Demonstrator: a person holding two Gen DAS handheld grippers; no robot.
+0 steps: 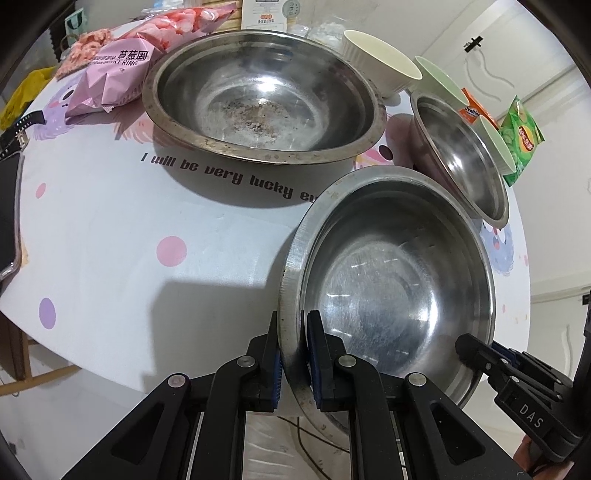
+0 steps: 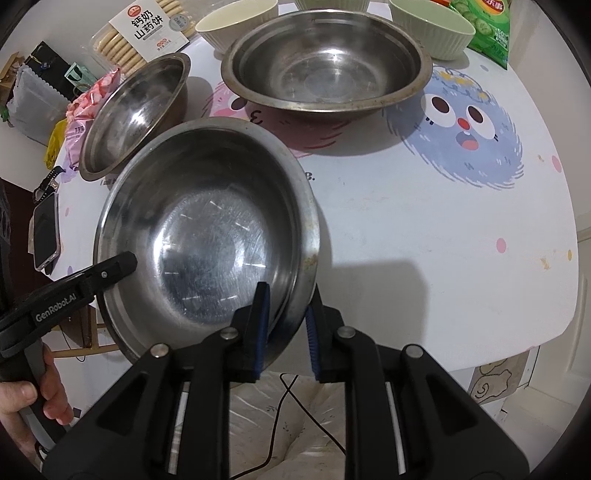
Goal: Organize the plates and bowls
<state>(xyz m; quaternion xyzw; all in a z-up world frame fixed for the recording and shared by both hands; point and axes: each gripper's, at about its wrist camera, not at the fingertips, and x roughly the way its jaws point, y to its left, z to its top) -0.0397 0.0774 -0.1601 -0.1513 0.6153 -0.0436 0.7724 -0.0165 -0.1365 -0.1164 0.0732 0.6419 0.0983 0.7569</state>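
Note:
A steel bowl [image 1: 388, 288] [image 2: 207, 236] hangs tilted over the near edge of the table, held from both sides. My left gripper [image 1: 293, 317] [image 2: 125, 262] is shut on its left rim, one pad inside and one outside. On the opposite rim my right gripper [image 2: 290, 290] [image 1: 476, 343] is shut as well, with the wall between its blue pads. Two more steel bowls stand on the table, a large one [image 1: 258, 103] [image 2: 136, 110] and another [image 1: 461, 158] [image 2: 328, 62]. Behind them are a cream bowl [image 1: 380, 62] [image 2: 236, 22] and green bowls [image 1: 439, 77] [image 2: 432, 26].
The round table [image 1: 110, 229] [image 2: 424, 240] has a cartoon-print cover. A pink snack bag [image 1: 110, 77], a biscuit pack [image 2: 147, 33] and a green chip bag [image 1: 522, 140] [image 2: 487, 22] lie at the back. A phone [image 2: 46, 236] rests at the left edge. A person's hand [image 2: 22, 398] grips the left handle.

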